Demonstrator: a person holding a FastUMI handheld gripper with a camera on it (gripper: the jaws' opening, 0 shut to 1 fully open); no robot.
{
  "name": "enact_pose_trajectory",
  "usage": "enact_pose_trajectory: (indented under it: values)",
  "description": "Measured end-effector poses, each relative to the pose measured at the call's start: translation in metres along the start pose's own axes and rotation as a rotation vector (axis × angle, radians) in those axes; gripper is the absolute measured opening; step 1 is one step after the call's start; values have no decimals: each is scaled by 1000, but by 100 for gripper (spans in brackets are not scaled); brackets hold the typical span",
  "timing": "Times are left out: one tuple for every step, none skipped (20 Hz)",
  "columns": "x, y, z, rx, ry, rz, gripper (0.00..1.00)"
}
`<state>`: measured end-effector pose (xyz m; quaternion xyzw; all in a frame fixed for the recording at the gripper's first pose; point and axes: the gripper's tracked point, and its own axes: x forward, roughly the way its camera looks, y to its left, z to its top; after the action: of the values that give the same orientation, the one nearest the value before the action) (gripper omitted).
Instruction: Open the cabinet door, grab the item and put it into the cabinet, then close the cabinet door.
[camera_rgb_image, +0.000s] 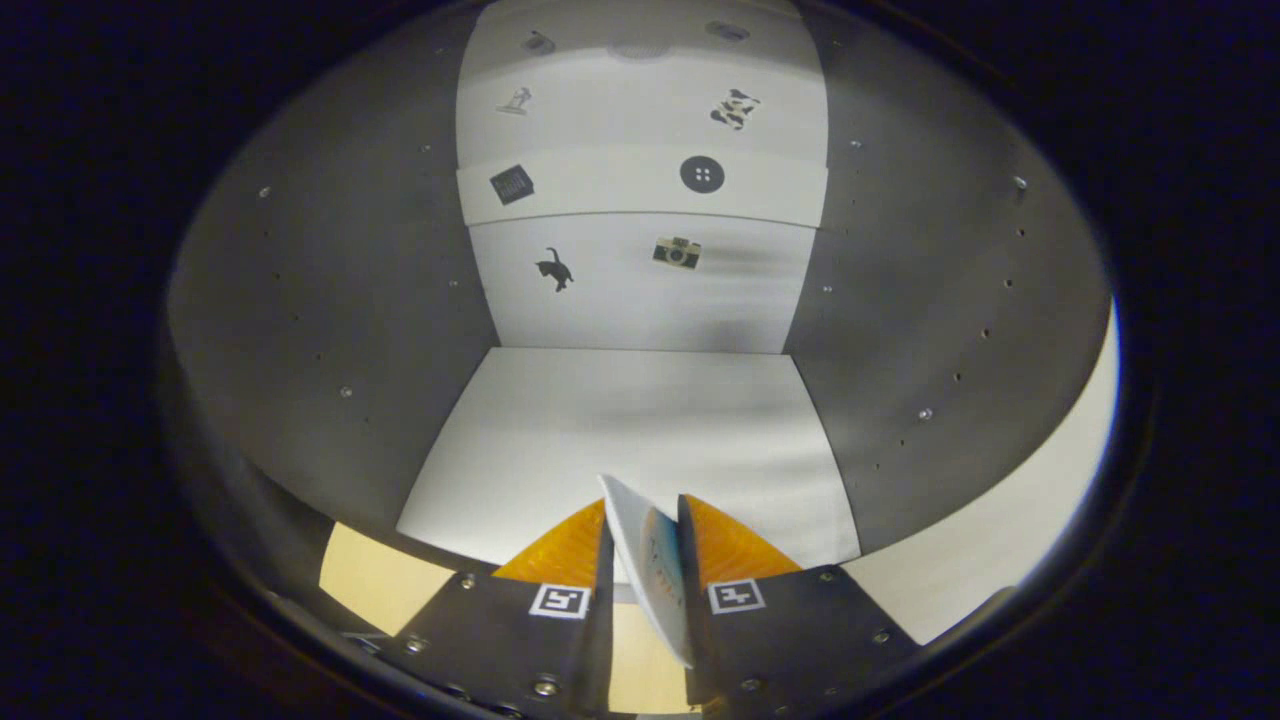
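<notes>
My gripper (645, 530) is shut on a thin flat item (655, 560), a white card-like packet with a blue and tan print, held on edge between both fingers. It points into the open cabinet (330, 320), whose grey side walls stand to either side. The cabinet's white floor (620, 420) lies just ahead of the fingertips, and the item's top corner hangs over its front part. The white back wall (640, 290) carries small stickers, among them a cat (555, 270) and a camera (677, 252). A white shelf edge (640, 190) crosses the back higher up.
A tan wooden surface (375, 580) shows below the cabinet's front edge, left of the fingers. A pale panel (1000, 540) runs along the outside of the right wall; I cannot tell whether it is the door. Small screws and holes dot both grey walls.
</notes>
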<state>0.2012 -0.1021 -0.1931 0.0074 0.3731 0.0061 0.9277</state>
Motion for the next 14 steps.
enact_pose_trajectory:
  values:
    - [4, 0, -1, -9, 18, -4, 29]
    - [7, 0, -2, -17, 33, -12, 29]
    - [8, 1, -3, -26, 45, -14, 29]
    - [10, 2, -3, -34, 57, -15, 29]
    - [13, 3, -5, -41, 68, -15, 29]
    - [15, 4, -6, -43, 80, -14, 29]
    - [17, 5, -8, -46, 93, -13, 29]
    - [19, 5, -10, -50, 109, -13, 29]
    - [21, 6, -12, -56, 129, -12, 29]
    - [23, 7, -14, -58, 145, -10, 29]
    - [25, 8, -16, -60, 158, -5, 29]
    - [27, 9, -16, -60, 165, -3, 29]
    - [28, 9, -18, -61, 176, -3, 29]
    - [30, 10, -19, -64, 180, -3, 29]
